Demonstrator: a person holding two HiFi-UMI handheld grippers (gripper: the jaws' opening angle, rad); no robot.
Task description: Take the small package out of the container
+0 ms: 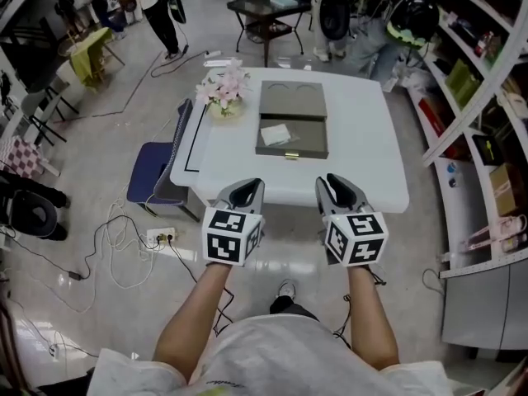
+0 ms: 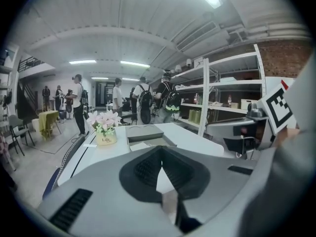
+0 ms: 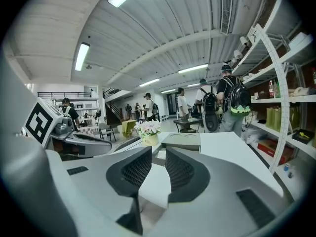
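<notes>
Small package (image 1: 275,134) lies untouched inside the open container (image 1: 309,136), with the left tool (image 1: 244,191) together and the right tool (image 1: 337,188) apart and empty before the container, so reaching in seems next.

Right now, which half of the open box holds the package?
The near half: the white package lies in its left side. The far half holds nothing.

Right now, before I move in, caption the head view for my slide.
Left gripper and right gripper poised at the white table's near edge; small package lies in open container.
</notes>
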